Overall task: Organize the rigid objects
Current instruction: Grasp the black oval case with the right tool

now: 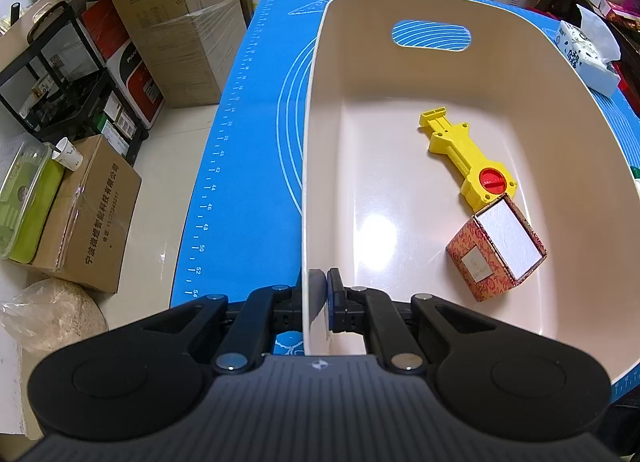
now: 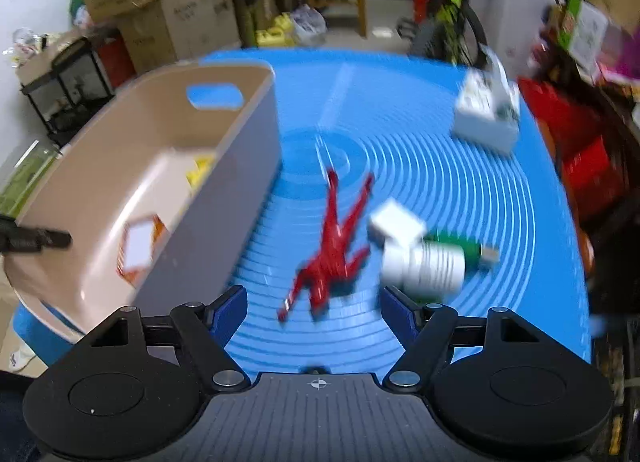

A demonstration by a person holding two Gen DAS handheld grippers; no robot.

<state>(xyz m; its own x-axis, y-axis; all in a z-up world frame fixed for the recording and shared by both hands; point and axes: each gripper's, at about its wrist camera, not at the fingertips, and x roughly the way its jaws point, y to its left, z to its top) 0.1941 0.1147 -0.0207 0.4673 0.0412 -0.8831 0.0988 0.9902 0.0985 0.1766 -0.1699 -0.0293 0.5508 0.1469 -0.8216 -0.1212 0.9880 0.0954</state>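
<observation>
My left gripper (image 1: pixel 318 294) is shut on the near left rim of a cream plastic bin (image 1: pixel 316 109), one finger inside, one outside. In the bin lie a yellow plastic tool with a red knob (image 1: pixel 460 153) and a small red patterned box (image 1: pixel 496 250). My right gripper (image 2: pixel 314 312) is open and empty above the blue mat (image 2: pixel 420 165). Just ahead of it lies a red figurine (image 2: pixel 332 258). To its right lie a white ribbed cup-like object (image 2: pixel 428 266) with a green piece (image 2: pixel 472 250) and a small white box (image 2: pixel 396 223). The bin (image 2: pixel 240 165) stands at the left in the blurred right wrist view.
A tissue pack (image 2: pixel 486 113) sits at the mat's far right and shows in the left wrist view (image 1: pixel 588 53). Cardboard boxes (image 1: pixel 172 21), a black rack (image 1: pixel 60 73) and a box on the floor (image 1: pixel 92 217) stand left of the table. Clutter fills the right side.
</observation>
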